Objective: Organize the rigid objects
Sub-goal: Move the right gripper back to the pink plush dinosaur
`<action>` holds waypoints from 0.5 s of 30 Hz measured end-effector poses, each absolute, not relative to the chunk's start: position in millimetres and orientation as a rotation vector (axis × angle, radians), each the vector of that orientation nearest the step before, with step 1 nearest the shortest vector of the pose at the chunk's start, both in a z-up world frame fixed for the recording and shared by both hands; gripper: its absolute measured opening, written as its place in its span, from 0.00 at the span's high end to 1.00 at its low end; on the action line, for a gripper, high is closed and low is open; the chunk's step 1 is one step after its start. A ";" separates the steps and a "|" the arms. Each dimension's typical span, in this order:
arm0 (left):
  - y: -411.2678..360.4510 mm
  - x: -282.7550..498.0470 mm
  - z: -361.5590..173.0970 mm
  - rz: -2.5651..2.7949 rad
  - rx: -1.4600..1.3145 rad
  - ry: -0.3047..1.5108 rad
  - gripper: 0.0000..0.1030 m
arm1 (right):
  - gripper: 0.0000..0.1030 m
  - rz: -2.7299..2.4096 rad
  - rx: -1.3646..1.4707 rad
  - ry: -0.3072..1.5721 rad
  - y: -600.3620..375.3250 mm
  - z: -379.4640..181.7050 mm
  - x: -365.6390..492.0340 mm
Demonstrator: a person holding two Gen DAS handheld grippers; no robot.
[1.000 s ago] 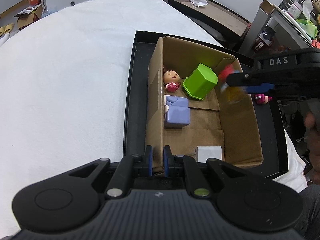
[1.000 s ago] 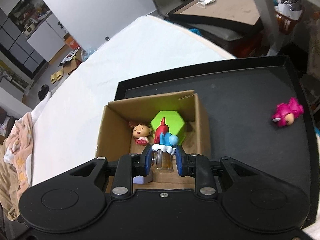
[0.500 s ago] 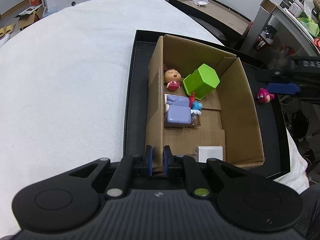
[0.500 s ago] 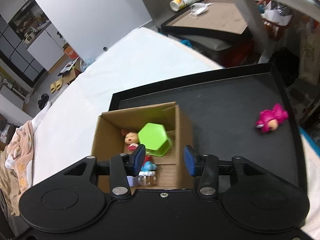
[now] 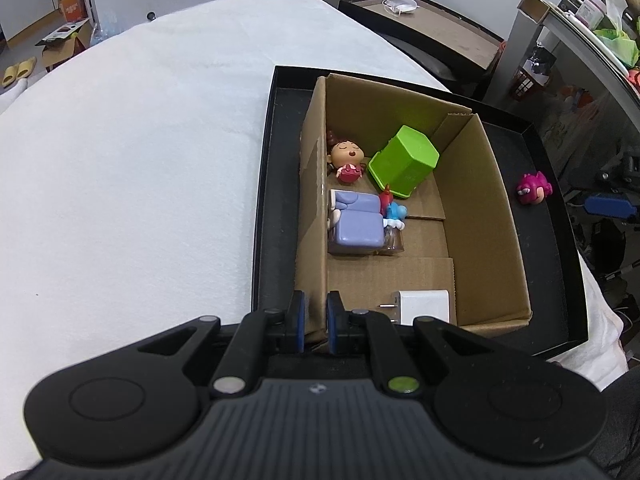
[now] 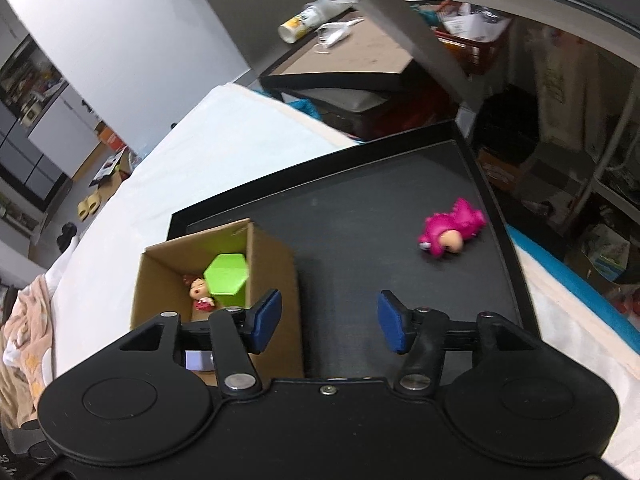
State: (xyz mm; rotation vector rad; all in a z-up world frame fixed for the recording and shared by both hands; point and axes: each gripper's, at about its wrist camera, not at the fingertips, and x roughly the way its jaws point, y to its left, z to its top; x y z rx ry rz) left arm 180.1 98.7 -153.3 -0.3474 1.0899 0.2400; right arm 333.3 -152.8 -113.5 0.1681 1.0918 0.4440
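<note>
1. The left gripper (image 5: pixel 315 322) was clamped on the near left wall of the box (image 5: pixel 482 184), its blue pads pressed to either side of the cardboard.
2. The right gripper (image 6: pixel 329 322) stood apart and empty; its jaws had just been opening, with nothing between them, only bare tray (image 6: pixel 360 248) beyond.
3. The box sat on the black tray, toward its left side. It held a doll (image 5: pixel 347 158) in the far left corner, a green cup (image 5: pixel 404 160) tipped on its side just beside the doll, a purple block (image 5: pixel 356 226) against the left wall, a small red-and-blue figure (image 5: pixel 394 214) touching the block's right side, and a white charger (image 5: pixel 426 306) at the near wall.
4. A pink toy (image 6: pixel 450 230) lay on the tray outside the box, near the tray's right rim and well apart from the right gripper.
5. The left wrist view showed the whole box floor, with the figure and charger, and one blue pad of the right gripper at its right edge. The right wrist view showed only the far part of the box, with the doll and cup, a sliver of the block behind its own finger, and the open tray with the pink toy.
</note>
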 end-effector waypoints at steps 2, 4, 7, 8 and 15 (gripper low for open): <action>98.7 179.7 -153.1 0.242 -0.348 1.088 0.90 | 0.44 0.427 0.184 1.093 -161.0 -116.6 334.6; 98.6 179.2 -153.3 0.246 -0.350 1.086 0.90 | 0.39 0.411 0.199 1.091 -168.1 -118.3 336.1; 98.0 179.0 -153.2 0.253 -0.351 1.086 0.90 | 0.25 0.392 0.214 1.082 -176.4 -120.9 337.5; 97.5 178.9 -153.0 0.255 -0.348 1.086 0.90 | 0.21 0.382 0.220 1.078 -179.5 -122.6 338.1; 97.4 178.7 -153.6 0.260 -0.347 1.085 0.90 | 0.16 0.303 0.309 1.075 -201.8 -149.1 346.2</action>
